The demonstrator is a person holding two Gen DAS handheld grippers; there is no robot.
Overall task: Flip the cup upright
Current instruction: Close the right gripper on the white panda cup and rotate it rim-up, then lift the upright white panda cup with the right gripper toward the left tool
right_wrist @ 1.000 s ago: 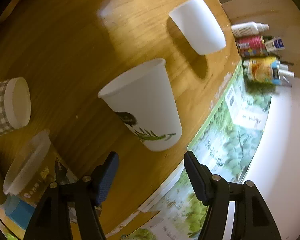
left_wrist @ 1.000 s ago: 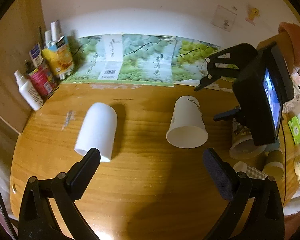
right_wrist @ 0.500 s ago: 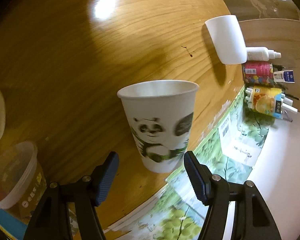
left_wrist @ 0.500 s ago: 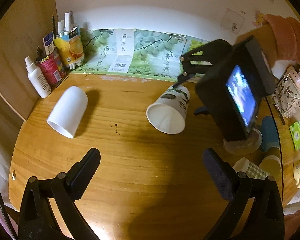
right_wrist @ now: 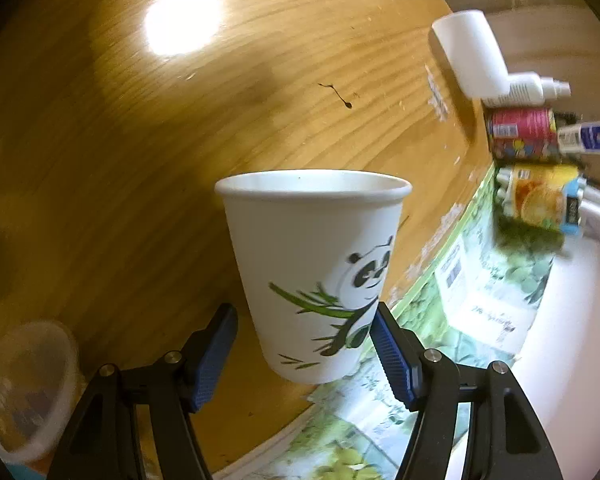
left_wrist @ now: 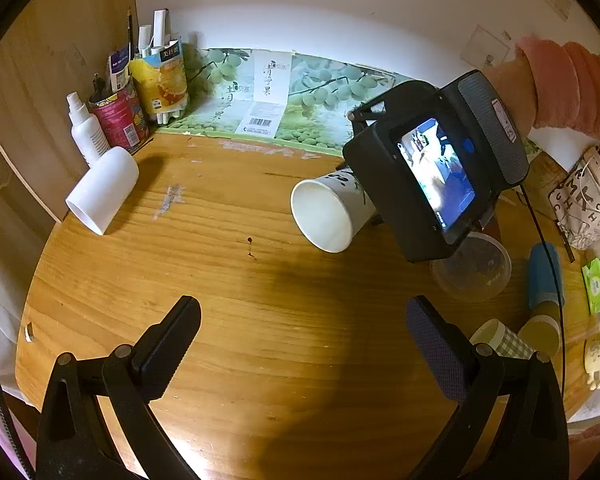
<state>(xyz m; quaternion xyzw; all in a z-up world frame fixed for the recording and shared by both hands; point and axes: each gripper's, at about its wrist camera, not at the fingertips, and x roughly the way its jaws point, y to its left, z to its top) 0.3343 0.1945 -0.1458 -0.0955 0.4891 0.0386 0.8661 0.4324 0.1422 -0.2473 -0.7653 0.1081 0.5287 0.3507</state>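
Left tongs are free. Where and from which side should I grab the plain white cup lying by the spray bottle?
Grip the plain white cup across its side wall at mid-length, coming down from above. It lies on its side with its open mouth toward the table edge, so the tongs can likely straddle the rounded wall. The left tongs hang open over bare wood.

panda cup between right claw fingers | plain cup left, on table

Both grippers are black. The right gripper has ribbed blue pads and silver screws. A fuzzy pink sleeve covers the forearm.
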